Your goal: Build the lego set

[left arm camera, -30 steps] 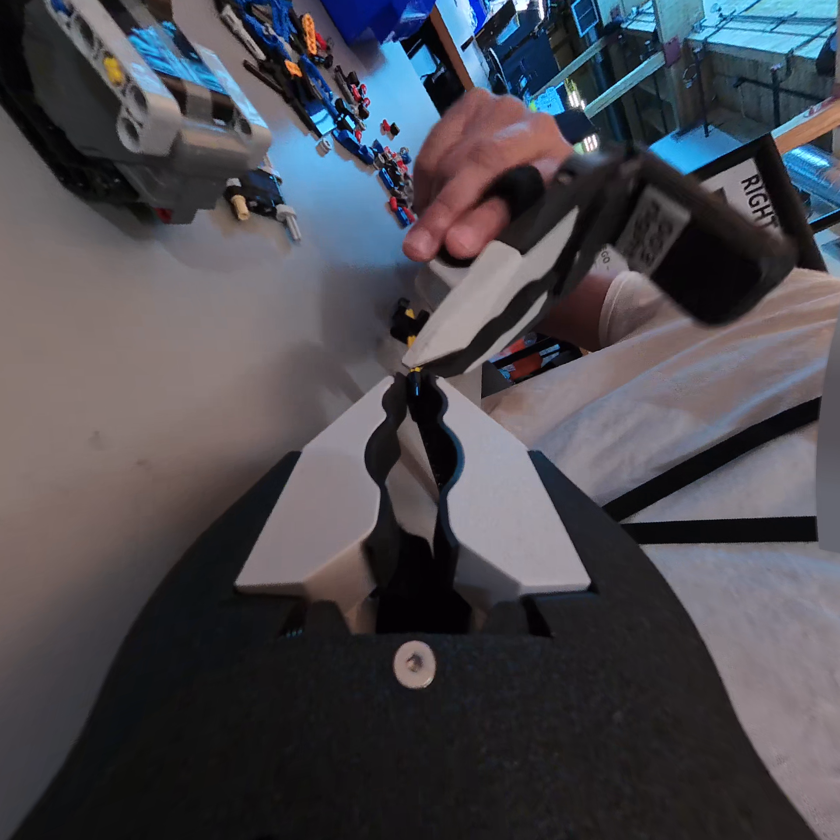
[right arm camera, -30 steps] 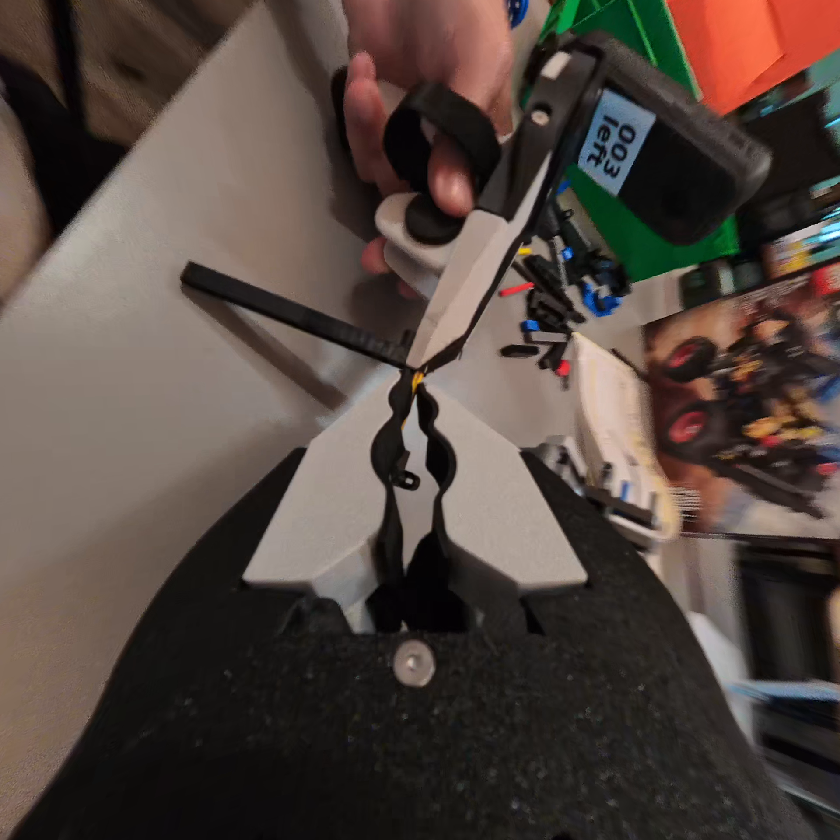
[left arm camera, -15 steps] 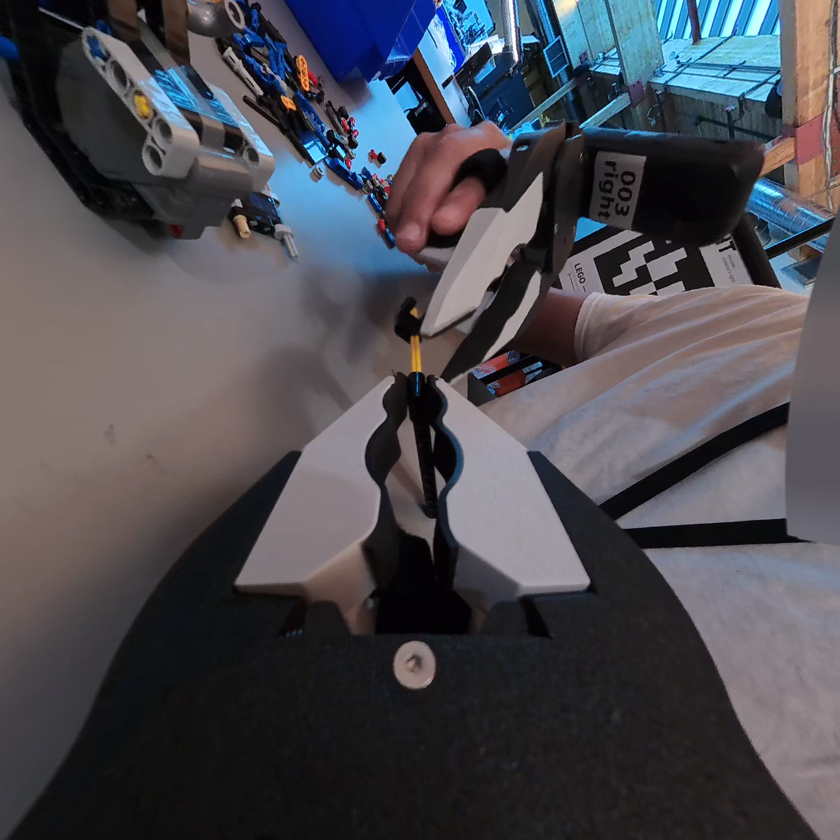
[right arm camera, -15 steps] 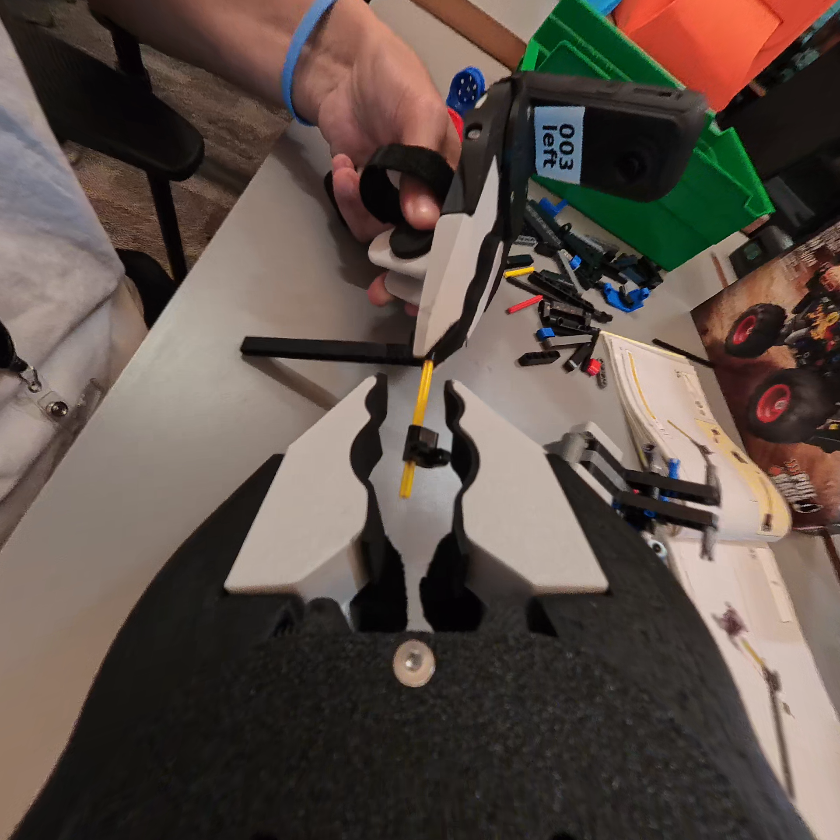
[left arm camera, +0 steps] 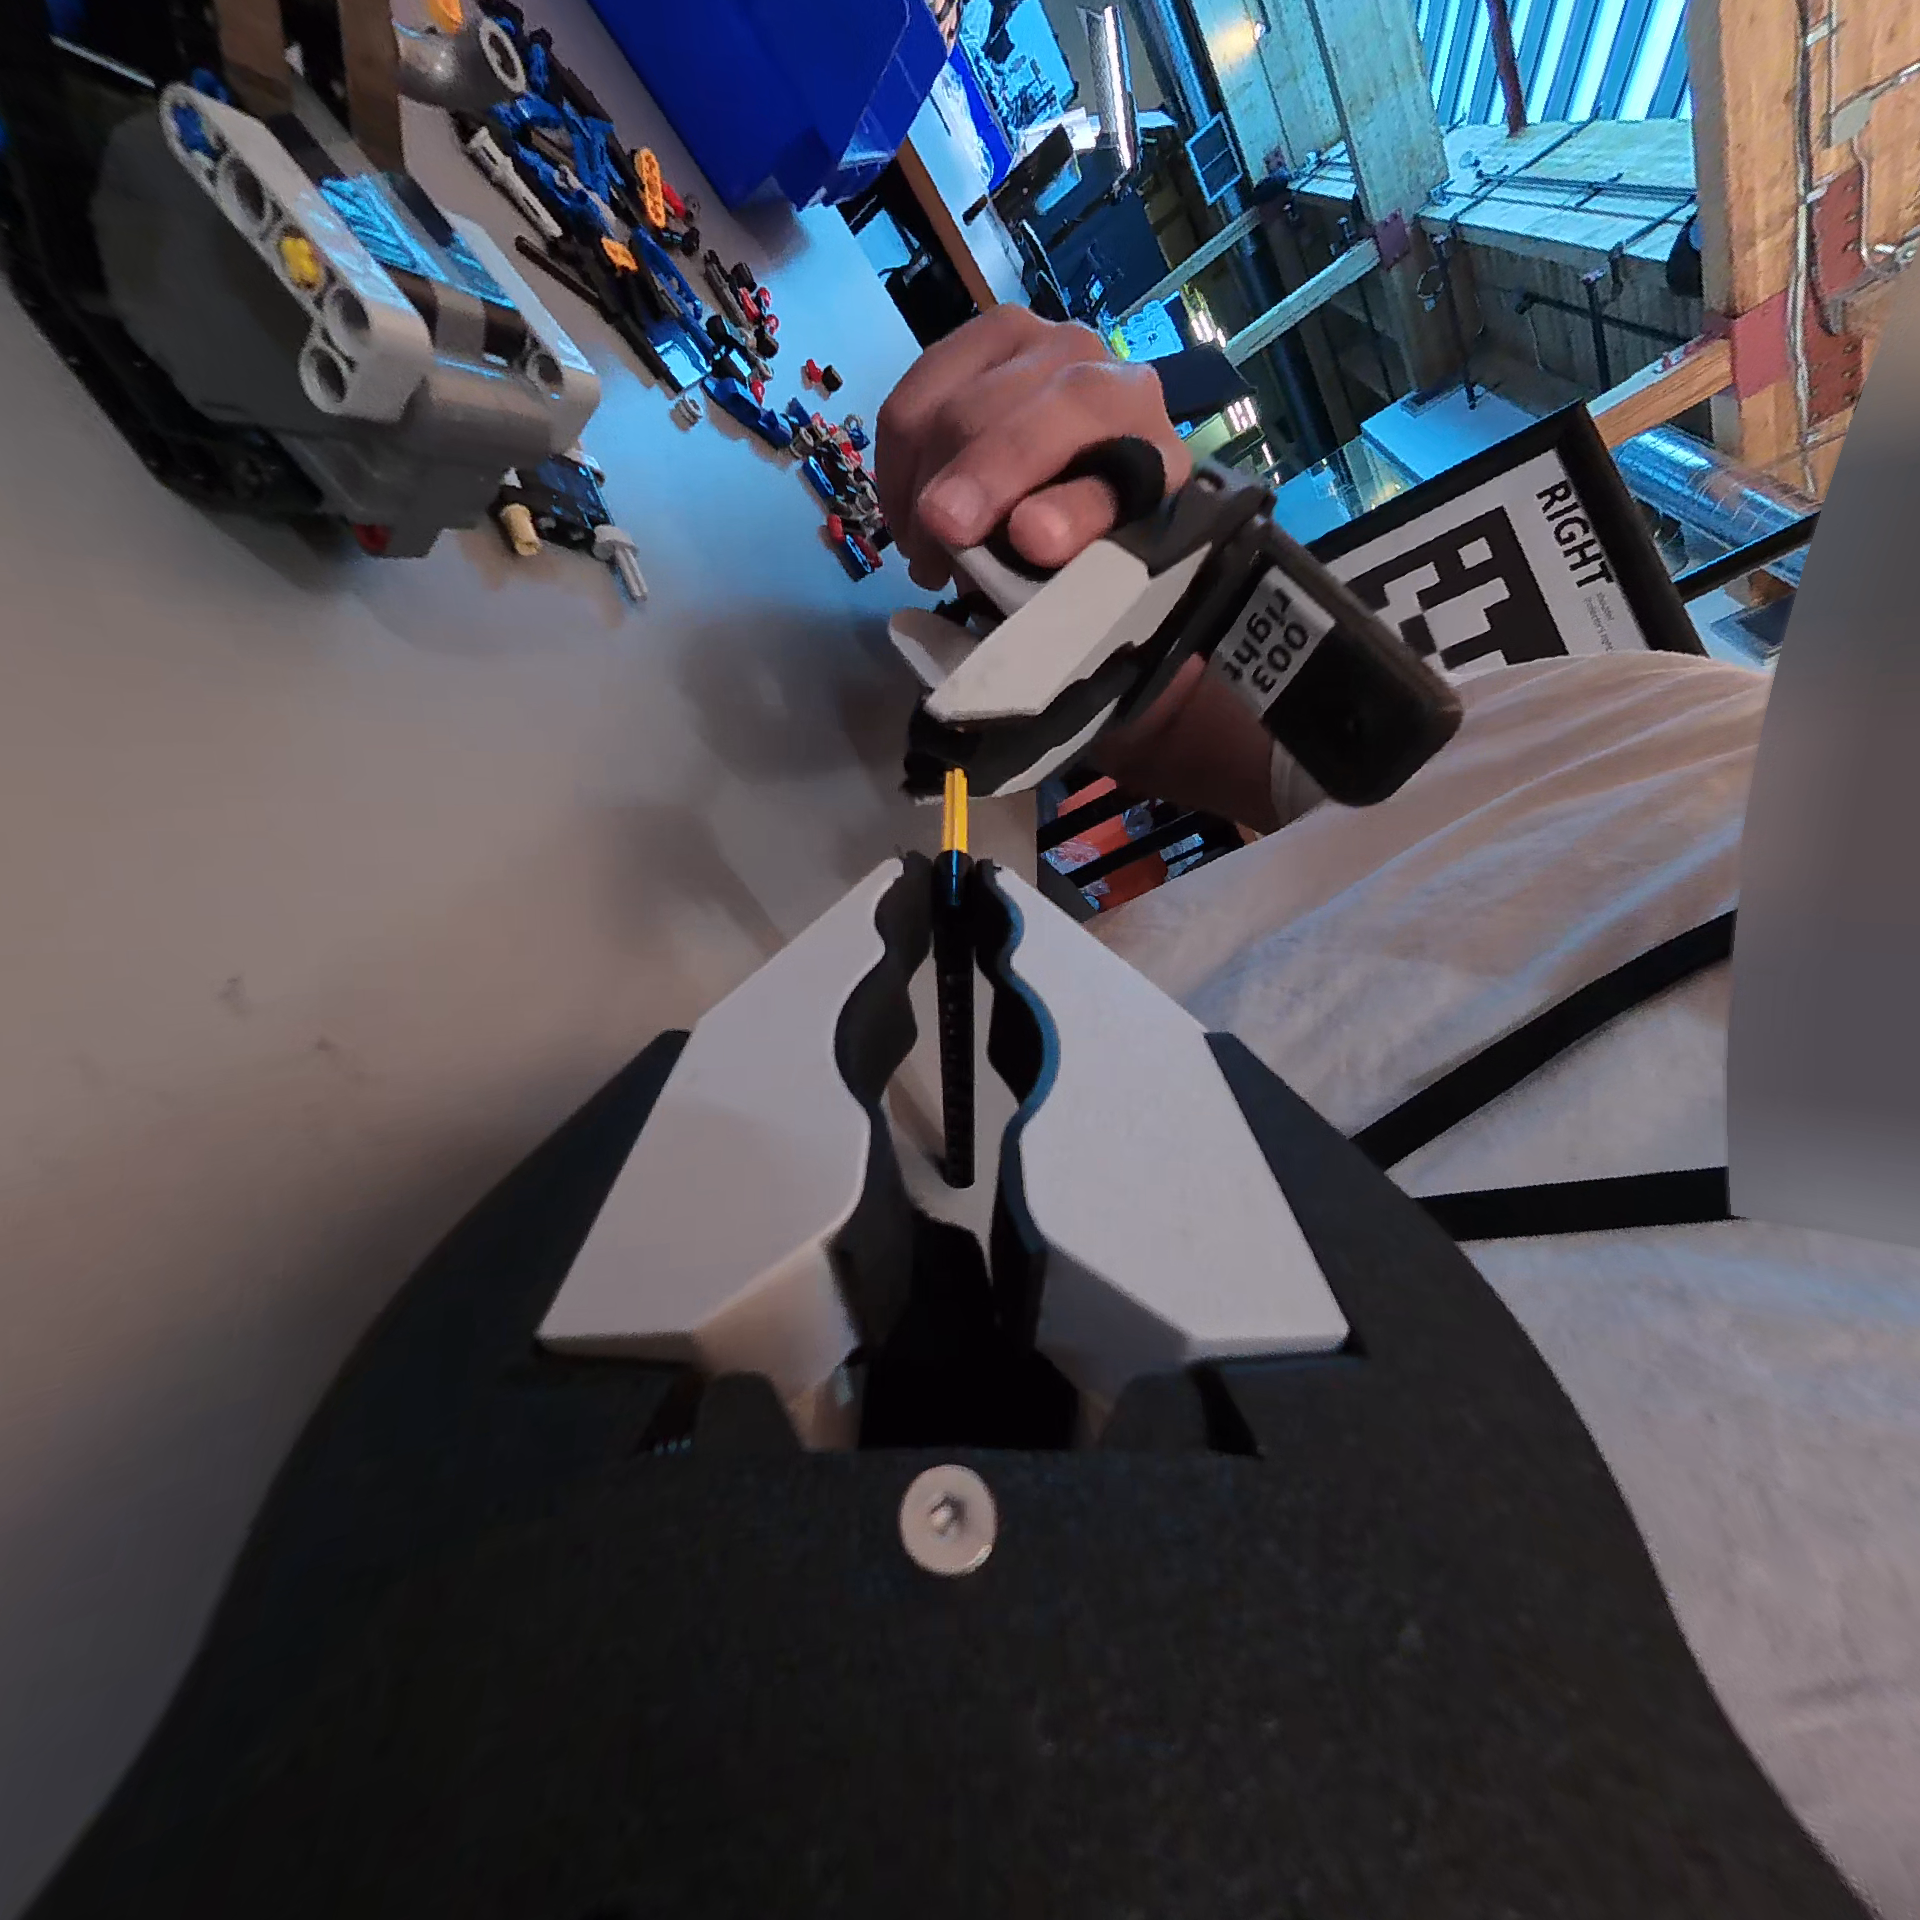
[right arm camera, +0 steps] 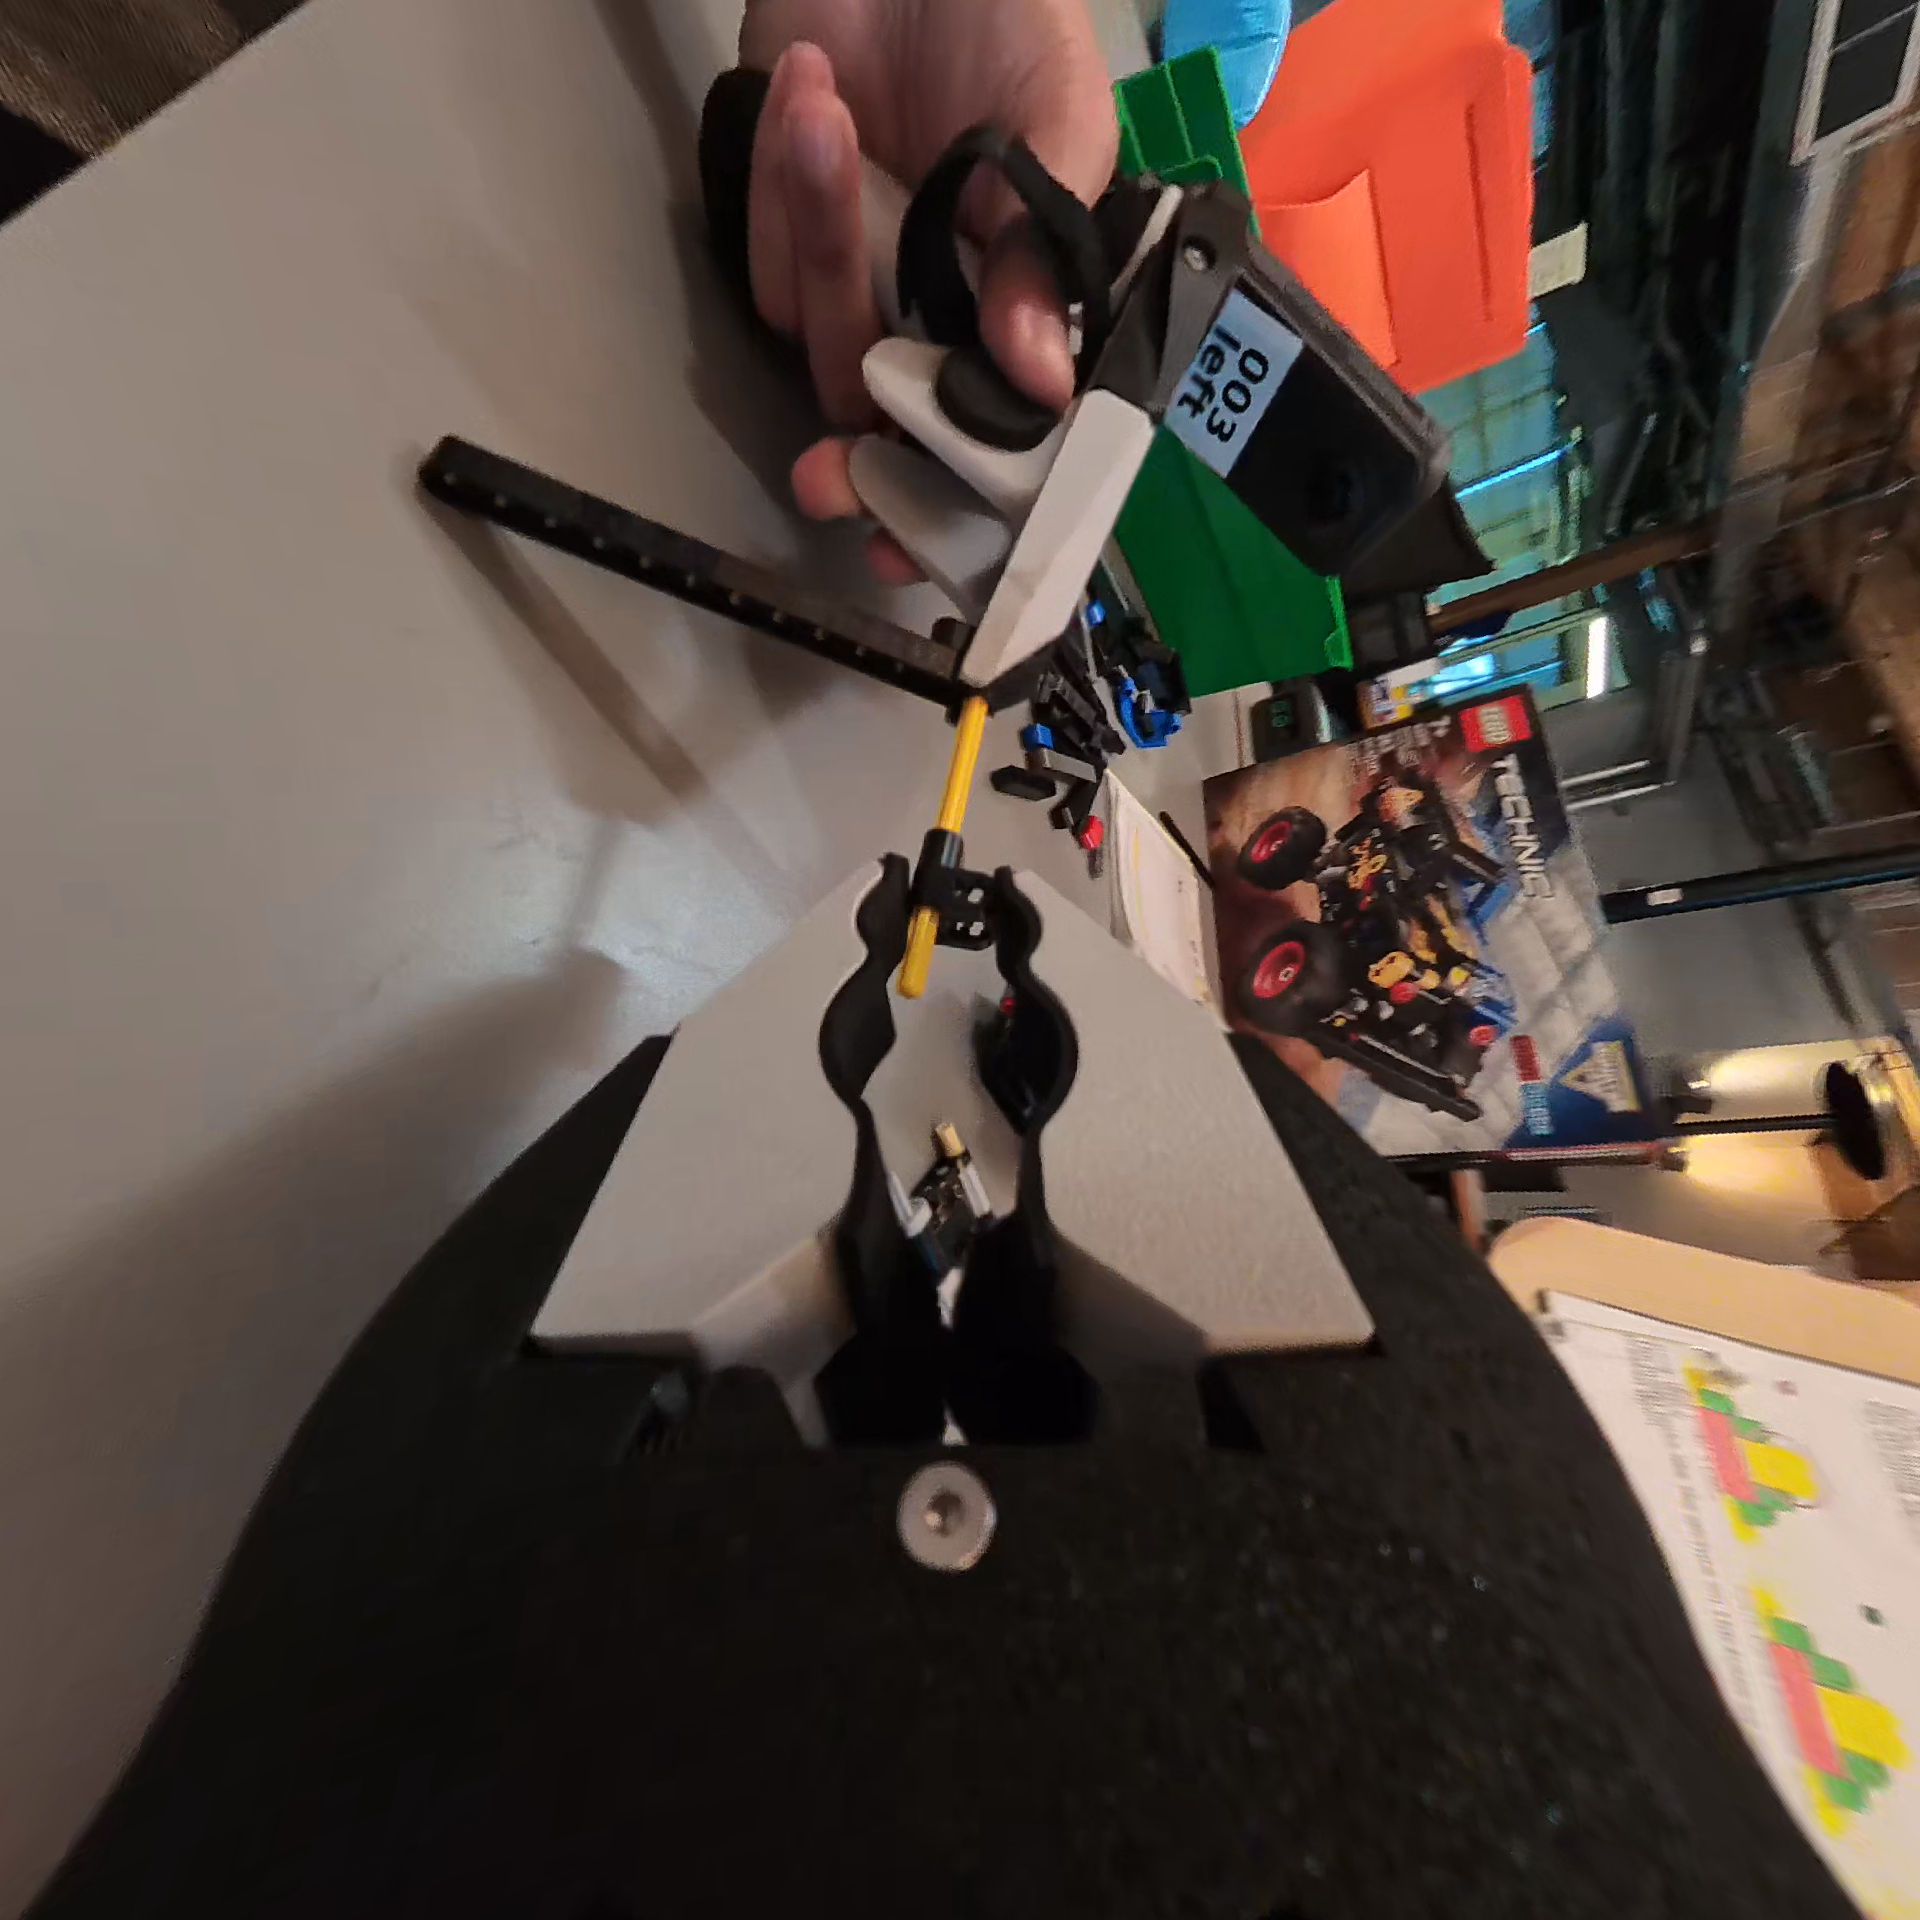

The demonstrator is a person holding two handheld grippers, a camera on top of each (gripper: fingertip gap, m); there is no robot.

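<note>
Right wrist view shows the right gripper (right arm camera: 943, 902), spread half a second ago, now pinching the black connector (right arm camera: 954, 894) on the yellow axle (right arm camera: 948, 844), whose far end sits in the black beam (right arm camera: 686, 566) clamped by the left gripper (right arm camera: 982, 691), so sliding the connector looks underway.

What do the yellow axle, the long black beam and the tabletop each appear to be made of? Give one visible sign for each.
Yellow axle: looks like moulded plastic, with even bright colour and a slight sheen.
Long black beam: probably plastic too, semi-gloss, with a row of regular holes along its side.
Tabletop: smooth pale grey, perhaps laminate; it shows soft reflections and shadows, so the material stays uncertain.
</note>
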